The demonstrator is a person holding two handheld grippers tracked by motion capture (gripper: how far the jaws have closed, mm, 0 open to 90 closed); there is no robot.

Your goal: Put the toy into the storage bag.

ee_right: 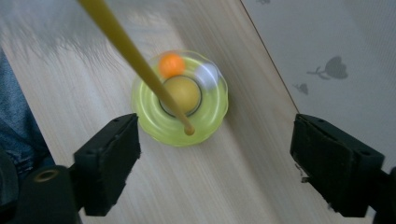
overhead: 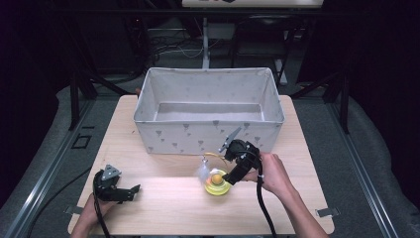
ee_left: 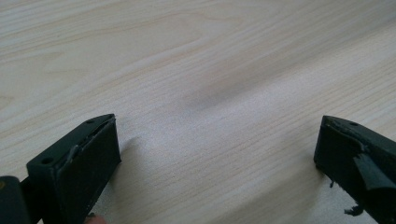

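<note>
Right claw (ee_right: pixel 215 154) is held over a small yellow-green toy (ee_right: pixel 180 100), jaws spread wide with nothing between them; the toy is seen on the wooden table (overhead: pixel 163 203), just in front of the near wall of the fabric bin (overhead: pixel 208 136). In the high view the same claw (overhead: pixel 233 173) is angled down from the right, close above the toy (overhead: pixel 217 183). The toy is a ring-shaped base with an orange ball (ee_right: pixel 171 64) at its rim and a thin yellow stick (ee_right: pixel 135 60) rising from its middle; a pale blurred part beside it cannot be made out. Left claw (overhead: pixel 130 191) is rested low at the near left, well apart, its jaws also wide and empty over bare wood (ee_left: pixel 215 84). Risks judged from here: the stick leans across the line of approach and could be knocked by a jaw, tipping or spinning the toy; the rounded, smooth rim could slip out if it is pinched off-centre; the ball may roll off. The bin wall stands close behind, so little room is left for the far jaw.
</note>
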